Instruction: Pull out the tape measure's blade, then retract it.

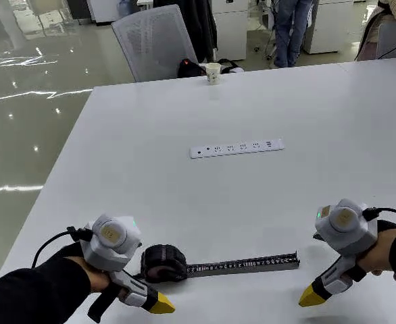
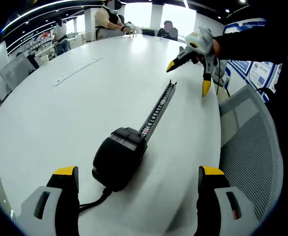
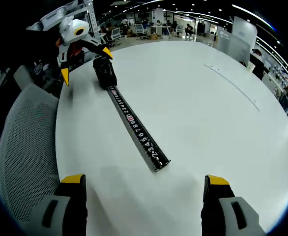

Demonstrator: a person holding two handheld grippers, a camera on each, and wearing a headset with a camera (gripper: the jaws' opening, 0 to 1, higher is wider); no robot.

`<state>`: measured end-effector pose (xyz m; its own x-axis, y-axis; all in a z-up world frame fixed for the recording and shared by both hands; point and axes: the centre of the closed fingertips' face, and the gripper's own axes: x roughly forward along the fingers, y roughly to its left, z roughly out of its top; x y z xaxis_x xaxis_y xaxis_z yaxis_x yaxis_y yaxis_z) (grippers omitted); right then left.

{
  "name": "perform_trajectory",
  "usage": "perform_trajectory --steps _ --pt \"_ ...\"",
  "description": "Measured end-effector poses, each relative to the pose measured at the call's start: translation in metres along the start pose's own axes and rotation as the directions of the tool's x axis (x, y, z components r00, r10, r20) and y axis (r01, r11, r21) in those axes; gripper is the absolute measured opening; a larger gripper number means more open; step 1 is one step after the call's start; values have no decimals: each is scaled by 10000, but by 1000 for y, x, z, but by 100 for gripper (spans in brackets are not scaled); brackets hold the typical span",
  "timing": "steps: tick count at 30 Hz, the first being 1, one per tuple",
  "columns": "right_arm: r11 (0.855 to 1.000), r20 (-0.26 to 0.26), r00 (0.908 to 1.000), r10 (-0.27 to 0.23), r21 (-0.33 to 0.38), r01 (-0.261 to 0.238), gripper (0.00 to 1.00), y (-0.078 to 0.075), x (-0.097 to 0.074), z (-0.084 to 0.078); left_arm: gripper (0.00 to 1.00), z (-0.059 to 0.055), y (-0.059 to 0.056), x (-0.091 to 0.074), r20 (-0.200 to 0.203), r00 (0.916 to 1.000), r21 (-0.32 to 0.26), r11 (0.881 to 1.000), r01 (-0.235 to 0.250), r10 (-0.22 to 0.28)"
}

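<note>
Tape measure (image 1: 163,262) is lying on the white surface (image 1: 252,202) just ahead of the wide-open left tool (image 3: 85,64), its blade (image 1: 242,264) extending toward the right tool (image 2: 187,78), likewise gaping. A power strip (image 1: 236,147) is lying mid-surface, and a paper cup (image 1: 213,73) is standing at the far edge.

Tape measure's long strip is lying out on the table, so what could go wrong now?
1. The blade is out and nothing holds it: the right gripper has its jaws open short of the tip, so it might whip back fast.
2. The left gripper has its jaws open near the black case, not clamping it, so it could skid when the blade runs in.
3. The case sits close to the edge of the table and may get nudged off.
</note>
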<state>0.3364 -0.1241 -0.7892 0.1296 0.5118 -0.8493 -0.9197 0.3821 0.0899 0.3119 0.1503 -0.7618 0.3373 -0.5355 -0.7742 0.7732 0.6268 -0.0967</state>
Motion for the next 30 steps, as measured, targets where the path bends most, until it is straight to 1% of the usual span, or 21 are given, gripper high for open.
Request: perform_trajectory --steps 1,3,4,6,10,11,12,13,14,15,16,17,18,19,20,21,22,25,28,29,30 --pt "9999 57 9999 -124 32 124 99 1 -1 -2 99 0 2 -1 218 9996 -61 9998 -186 187" --pt "9997 269 9994 -224 109 221 99 3 -2 -2 99 -2 2 -2 348 9984 -80 9990 -444 447" --pt "9989 507 9979 -400 271 386 99 2 -4 0 99 -3 -1 -3 427 9980 -301 9985 -449 461" --pt "9976 727 9953 -641 314 619 99 1 -8 1 99 -5 -1 -5 661 9960 -579 9968 -557 595" --pt "9947 1019 9906 -918 555 864 99 4 -15 3 99 -7 3 -12 1025 9903 -973 9917 -842 941" --pt "9928 1428 9844 -1026 769 923 99 4 -18 7 99 -9 6 -15 1116 9879 -1090 9895 -953 1074" --pt "9924 1704 9798 -1048 823 918 99 5 -20 11 99 -12 8 -17 1040 9866 -1263 9856 -1121 1255" --pt "9923 1941 9756 -1024 882 866 99 7 -23 14 99 -13 10 -19 1075 9846 -1352 9831 -1230 1380" --pt "9916 2090 9717 -1103 900 932 99 7 -26 13 99 -15 9 -23 1149 9838 -1442 9821 -1209 1379" --pt "9912 2104 9710 -1132 919 956 99 8 -27 12 99 -16 11 -25 1223 9810 -1473 9803 -1319 1504" --pt "9910 2317 9660 -1150 940 954 99 9 -28 12 99 -19 12 -28 1271 9785 -1504 9782 -1431 1627" --pt "9914 2678 9567 -1138 939 916 99 10 -30 16 99 -20 11 -30 1340 9770 -1540 9774 -1451 1661" --pt "9906 2780 9532 -1184 988 942 99 10 -32 15 99 -20 11 -33 1396 9753 -1564 9764 -1491 1713" --pt "9885 2717 9541 -1261 1156 977 99 10 -34 12 99 -18 10 -38 1638 9705 -1535 9764 -1520 1768" --pt "9864 2626 9558 -1319 1297 1005 99 9 -34 9 99 -13 10 -42 2086 9603 -1394 9775 -1581 1850" --pt "9857 2664 9534 -1414 1274 1106 99 9 -36 7 99 -16 10 -48 2076 9578 -1253 9764 -1757 1990" --pt "9846 2707 9504 -1530 1237 1233 99 9 -38 6 99 -19 9 -50 2039 9584 -1331 9755 -1750 1998" --pt "9807 2548 9511 -1745 1318 1446 99 10 -41 -3 99 -24 9 -59 2193 9547 -1478 9741 -1711 2010" --pt "9720 2421 9435 -2261 1191 2023 99 9 -49 -12 99 -32 11 -65 2156 9528 -1530 9711 -1831 2136" --pt "9731 2494 9429 -2209 1210 1960 99 13 -52 -14 99 -35 11 -67 2096 9521 -1499 9695 -1939 2228" --pt "9717 2531 9407 -2260 1271 1992 99 13 -54 -16 99 -37 11 -69 2177 9485 -1464 9685 -2012 2300"
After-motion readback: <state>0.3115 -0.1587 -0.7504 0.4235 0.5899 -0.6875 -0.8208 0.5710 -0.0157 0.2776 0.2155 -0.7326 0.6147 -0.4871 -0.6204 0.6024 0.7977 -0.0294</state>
